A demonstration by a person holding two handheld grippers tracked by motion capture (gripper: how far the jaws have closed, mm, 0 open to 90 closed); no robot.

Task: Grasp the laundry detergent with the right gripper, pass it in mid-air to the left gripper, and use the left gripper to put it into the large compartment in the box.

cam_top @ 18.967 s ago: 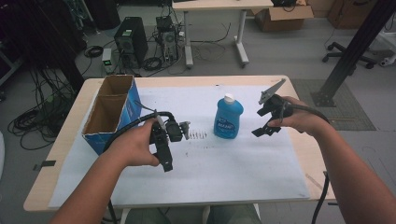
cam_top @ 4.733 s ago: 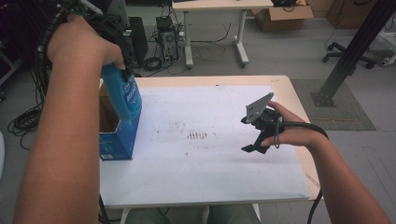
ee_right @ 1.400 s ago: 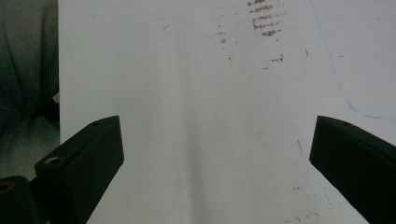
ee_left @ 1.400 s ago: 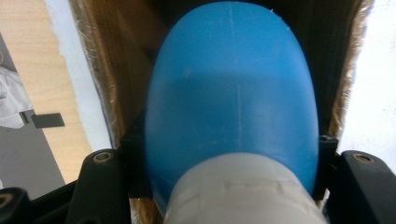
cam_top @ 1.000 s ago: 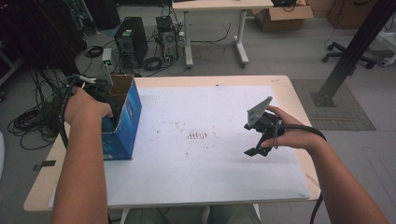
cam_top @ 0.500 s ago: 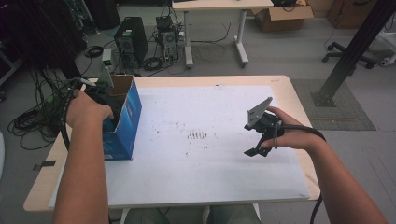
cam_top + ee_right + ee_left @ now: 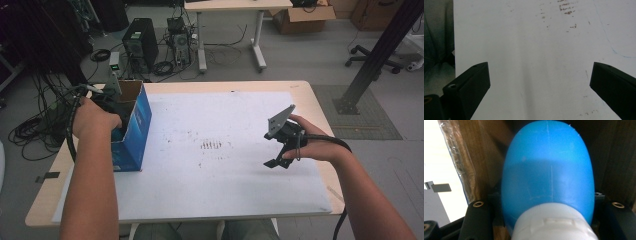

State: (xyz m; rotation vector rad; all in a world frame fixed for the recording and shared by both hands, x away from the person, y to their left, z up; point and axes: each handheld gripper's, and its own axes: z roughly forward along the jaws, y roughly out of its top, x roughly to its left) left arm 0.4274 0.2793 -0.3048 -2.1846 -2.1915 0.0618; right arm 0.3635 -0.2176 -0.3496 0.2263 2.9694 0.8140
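Note:
A blue bottle [image 7: 549,170] with a white cap [image 7: 551,227] hangs between the jaws of my left gripper [image 7: 547,206], which is shut on it near the cap. Brown cardboard walls surround the bottle, so it is inside the blue cardboard box [image 7: 132,135] at the table's left. In the high view my left gripper [image 7: 116,107] reaches down into the box's open top, and its jaws are hidden there. My right gripper [image 7: 278,159] hovers over the white sheet [image 7: 225,175] at the right, open, with nothing between its jaws [image 7: 539,82].
The wooden table [image 7: 310,100] is covered by the white sheet, which has small dark marks [image 7: 212,145] at its middle. Behind the table the floor holds computer cases [image 7: 140,45], cables and another desk [image 7: 230,7].
The bottle once stood on the sheet, then was held above the box. Now it is down inside the box. Over the last second nothing has visibly moved.

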